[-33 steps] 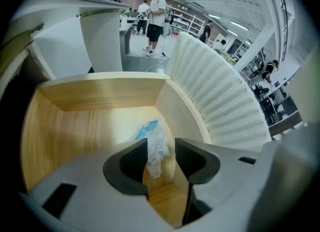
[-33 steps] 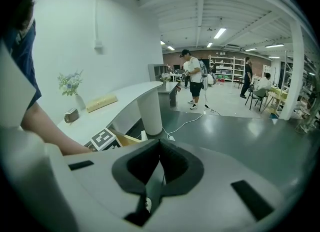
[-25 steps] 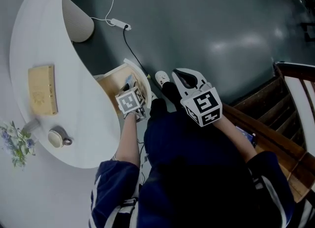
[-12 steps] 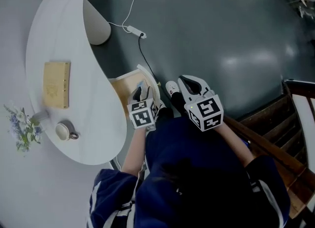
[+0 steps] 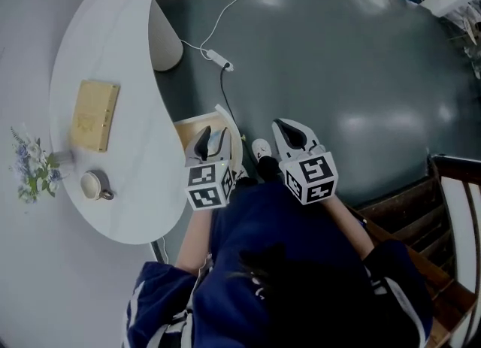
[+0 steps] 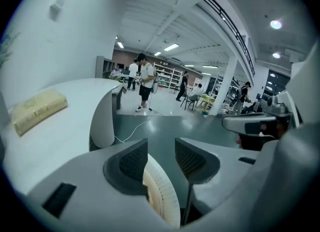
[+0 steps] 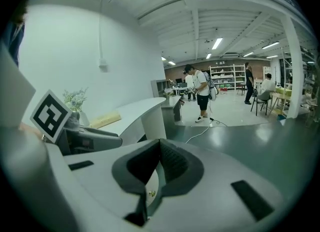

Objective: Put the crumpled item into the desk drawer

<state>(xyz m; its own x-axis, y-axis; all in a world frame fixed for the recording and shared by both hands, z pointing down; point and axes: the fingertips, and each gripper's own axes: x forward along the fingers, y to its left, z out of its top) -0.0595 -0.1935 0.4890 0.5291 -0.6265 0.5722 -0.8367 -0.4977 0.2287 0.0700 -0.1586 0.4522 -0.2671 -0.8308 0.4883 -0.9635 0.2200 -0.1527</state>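
Here's the white curved desk (image 5: 113, 38) carrying a tan rectangular block (image 5: 95, 116), a small round cream mug (image 5: 93, 185) and a bunch of pale flowers (image 5: 31, 167) near its edge, while a white cable with a plug strip (image 5: 216, 56) trails over the glossy dark grey floor (image 5: 338, 61).

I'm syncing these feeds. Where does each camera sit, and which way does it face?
Head view: on the person's head, facing steeply down at the desk, open drawer, left claw, right claw and forearms.
Left gripper view: on the left claw, looking along its parted jaws over the drawer front.
Right gripper view: on the right claw, along its shut jaws, toward the desk.
Shared: all show the tan block.
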